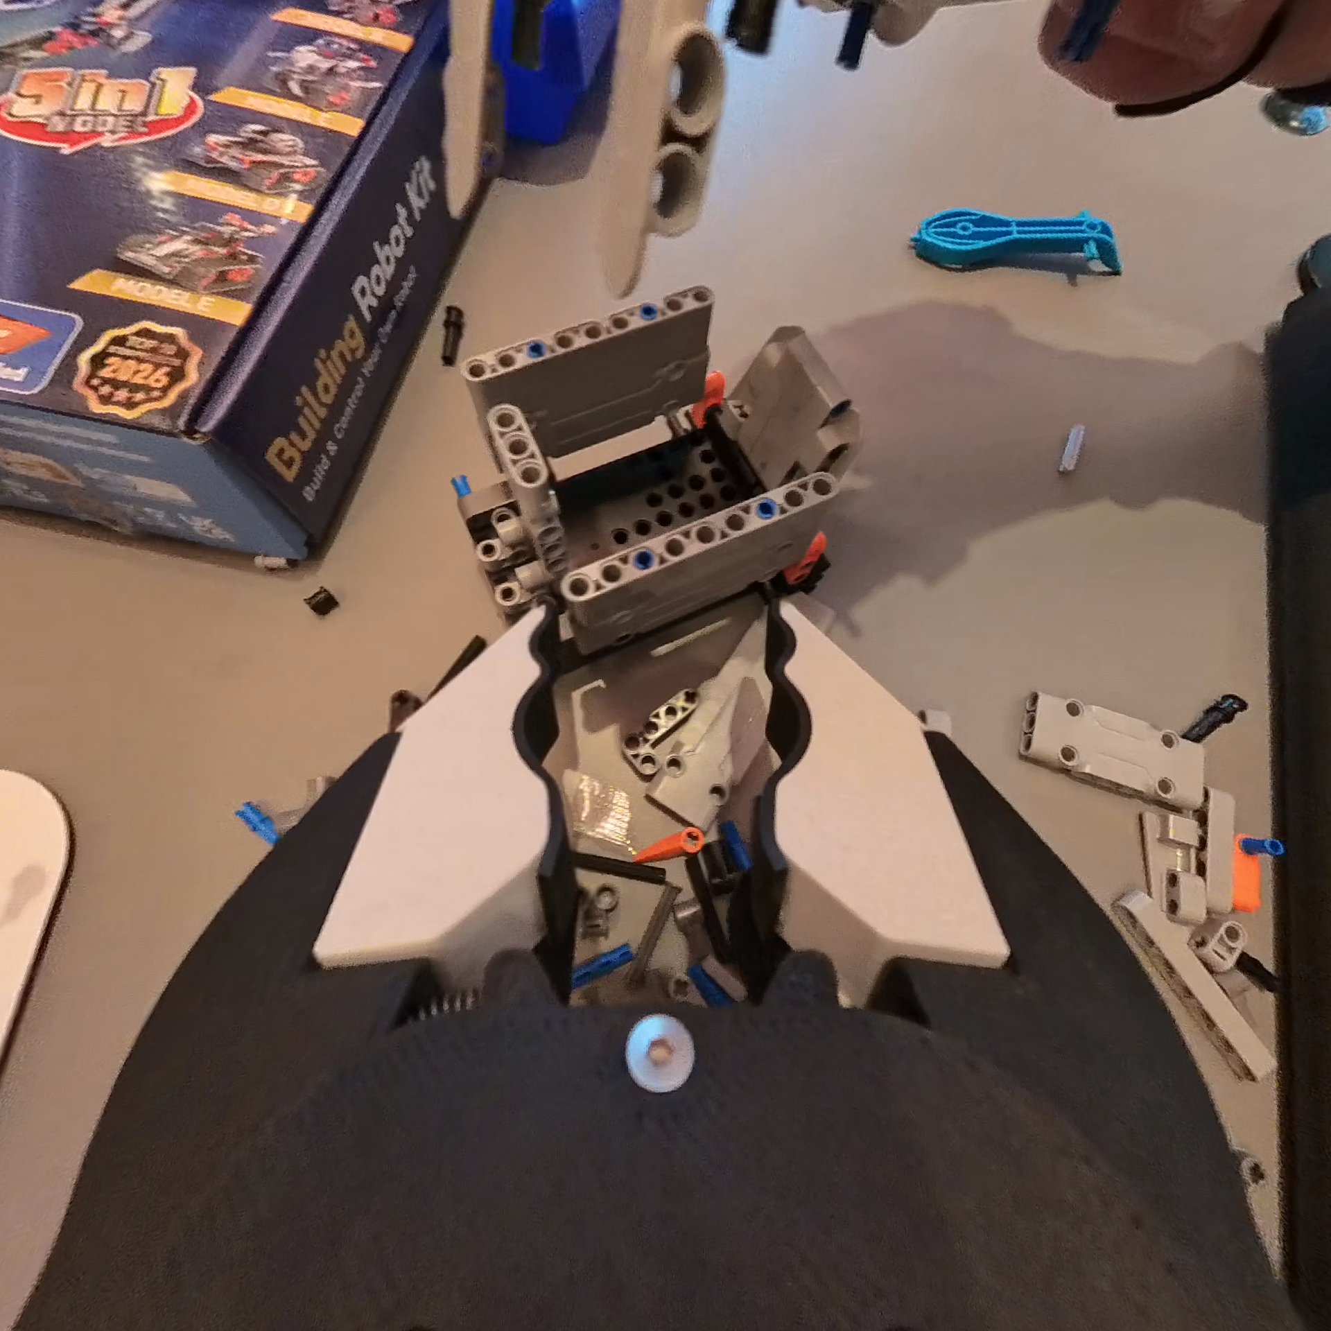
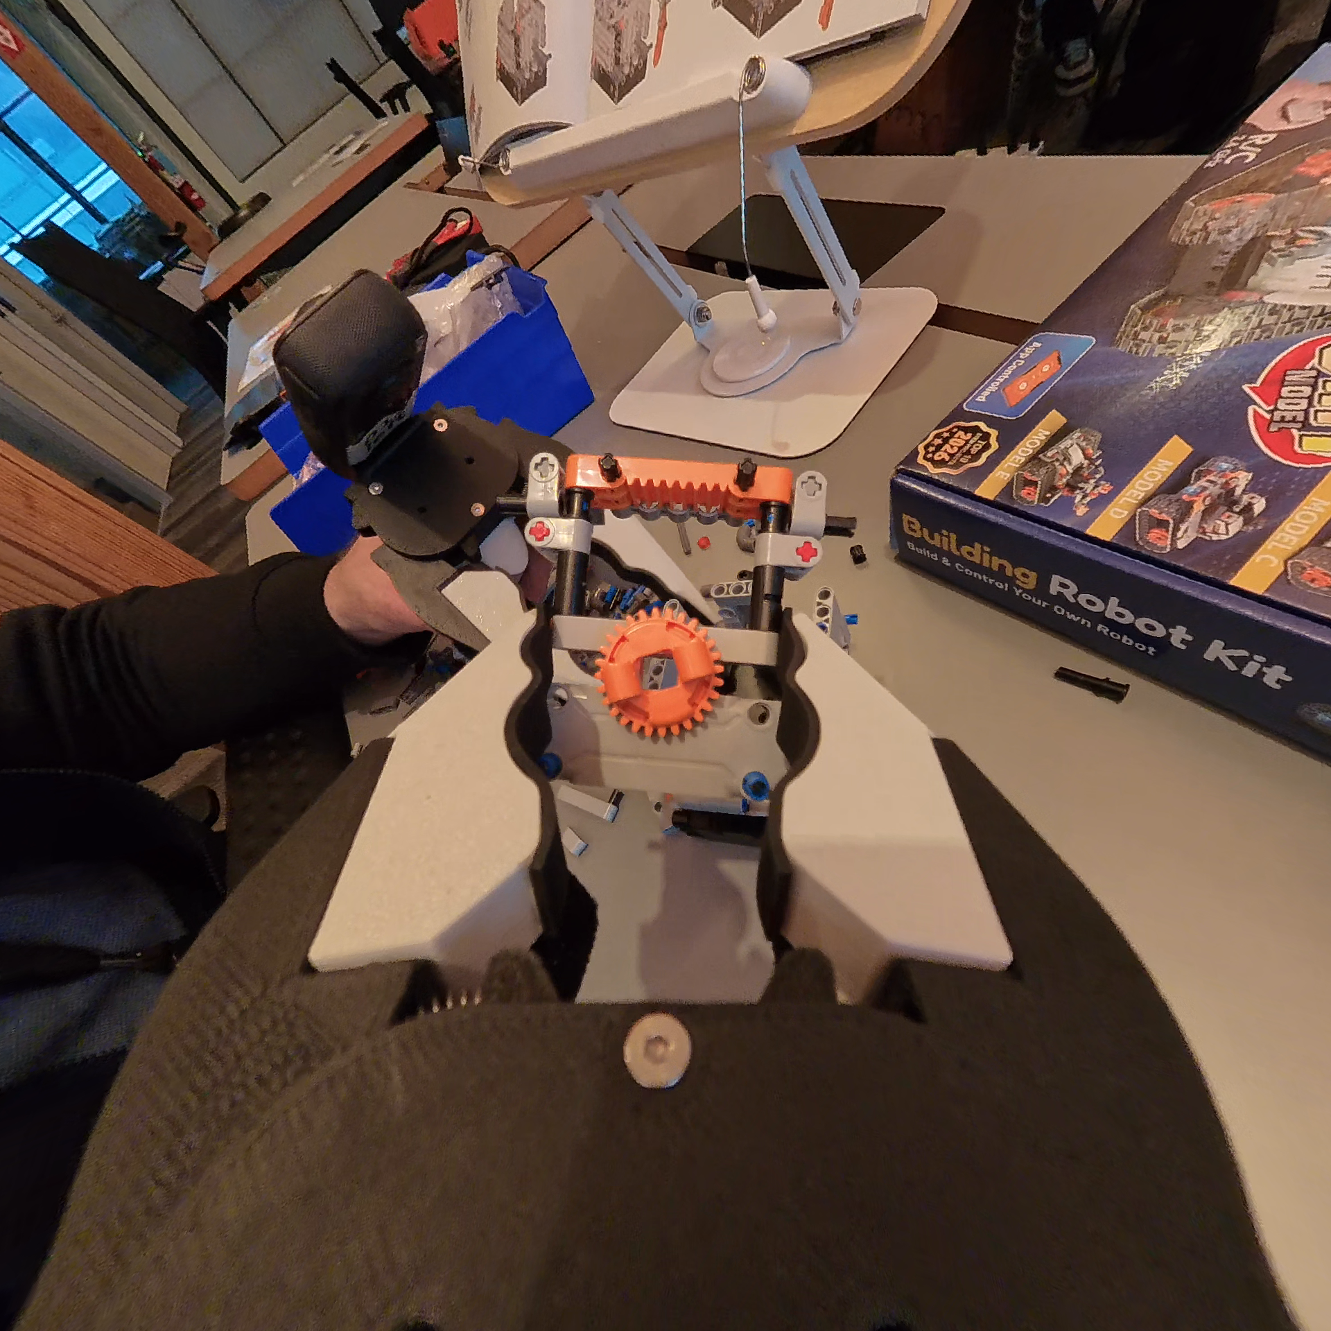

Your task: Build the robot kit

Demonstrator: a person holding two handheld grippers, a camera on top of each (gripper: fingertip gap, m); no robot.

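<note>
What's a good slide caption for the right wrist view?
Right gripper clamps a grey brick assembly bearing an orange gear.

kit box (image 1: 216, 238) blocking left, loose bricks (image 1: 1159, 835) cluttering right

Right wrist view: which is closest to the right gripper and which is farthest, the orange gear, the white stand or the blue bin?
From the right gripper:
1. Orange gear, right between its fingertips.
2. Blue bin, farther back on the left.
3. White stand, farther back, slightly right; too close to the bin to rank surely.
</note>
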